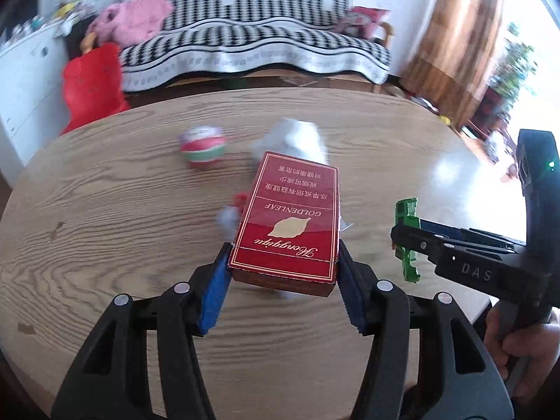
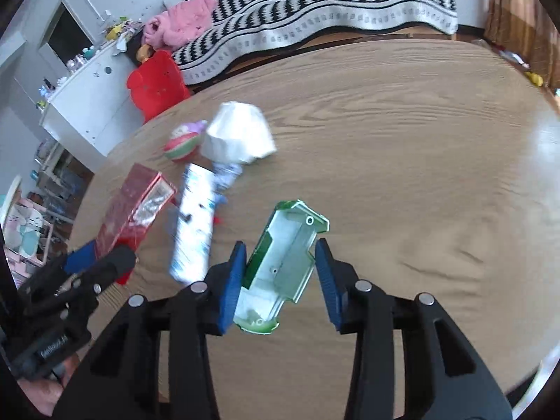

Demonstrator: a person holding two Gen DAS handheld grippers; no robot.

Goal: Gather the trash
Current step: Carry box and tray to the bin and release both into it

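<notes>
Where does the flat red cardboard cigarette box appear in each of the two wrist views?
Left wrist view: the red cardboard cigarette box is at centre, clamped between the left gripper pads.
Right wrist view: it is at the left edge, seen from the side.
Shared landmark: the round red, white and green ball on the wooden table.

You've got loads of open counter (image 2: 402, 161) off to the right side in the right wrist view, bare wood out to the rim. The clutter sits on the other side: a white crumpled wad (image 2: 238, 133), a striped ball (image 2: 182, 143) just beside it, and a long white wrapper (image 2: 196, 224) lying near the red box (image 1: 287, 217). The two grippers hang close together, so there's only a narrow lane between them. The sofa (image 1: 252, 42) sits past the far edge.
</notes>
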